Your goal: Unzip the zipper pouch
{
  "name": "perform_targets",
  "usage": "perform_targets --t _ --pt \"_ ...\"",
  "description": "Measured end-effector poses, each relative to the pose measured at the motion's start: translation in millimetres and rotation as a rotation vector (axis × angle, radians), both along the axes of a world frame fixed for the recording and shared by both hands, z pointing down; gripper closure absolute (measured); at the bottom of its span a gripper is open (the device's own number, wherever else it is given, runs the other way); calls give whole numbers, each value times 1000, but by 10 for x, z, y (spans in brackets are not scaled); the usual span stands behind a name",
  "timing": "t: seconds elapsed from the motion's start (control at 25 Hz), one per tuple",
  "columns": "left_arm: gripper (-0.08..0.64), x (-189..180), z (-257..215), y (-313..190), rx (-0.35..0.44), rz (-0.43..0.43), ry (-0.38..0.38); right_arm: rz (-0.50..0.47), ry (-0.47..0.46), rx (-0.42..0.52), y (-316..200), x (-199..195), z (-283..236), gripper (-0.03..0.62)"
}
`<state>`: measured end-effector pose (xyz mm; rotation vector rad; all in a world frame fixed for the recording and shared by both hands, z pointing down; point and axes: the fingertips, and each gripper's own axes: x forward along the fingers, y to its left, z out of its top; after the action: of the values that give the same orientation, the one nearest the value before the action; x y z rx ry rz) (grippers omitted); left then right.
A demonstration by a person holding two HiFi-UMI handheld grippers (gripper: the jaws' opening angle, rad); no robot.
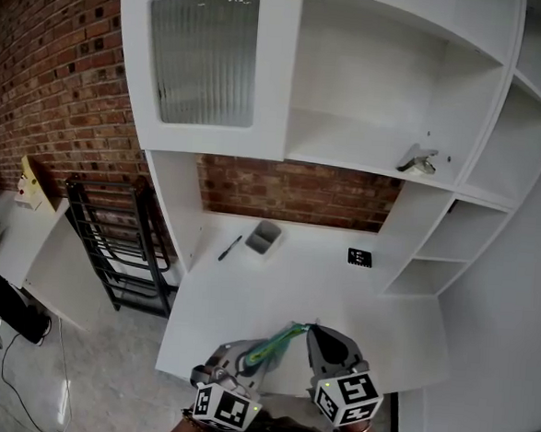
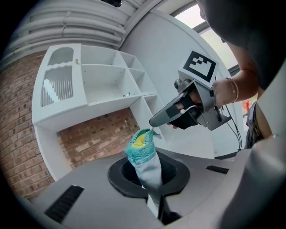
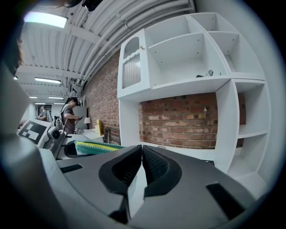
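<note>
One zipper pouch (image 1: 275,347) hangs above the front edge of the white desk (image 1: 275,289). Its long axis points away from the left gripper (image 2: 152,188), which clamps its near end. The right gripper (image 3: 142,154) has its jaws together, tips at the pouch's far end.

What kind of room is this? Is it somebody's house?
Probably a workshop or lab rather than a house. There is a bare brick wall, a ceiling of exposed metal pipes, and a plain white desk with shelves. Other people stand further back.
</note>
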<state>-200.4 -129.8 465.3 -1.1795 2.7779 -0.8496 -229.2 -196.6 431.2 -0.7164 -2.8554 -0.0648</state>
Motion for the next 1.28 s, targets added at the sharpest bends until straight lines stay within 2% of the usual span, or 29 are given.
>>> perform_targets --t 0.56,1.28 --pt "558 6 90 53 12 -4 32 54 -6 30 -171 -85 39 586" --pt "558 -76 121 54 29 -8 55 60 8 37 -217 -137 168 578"
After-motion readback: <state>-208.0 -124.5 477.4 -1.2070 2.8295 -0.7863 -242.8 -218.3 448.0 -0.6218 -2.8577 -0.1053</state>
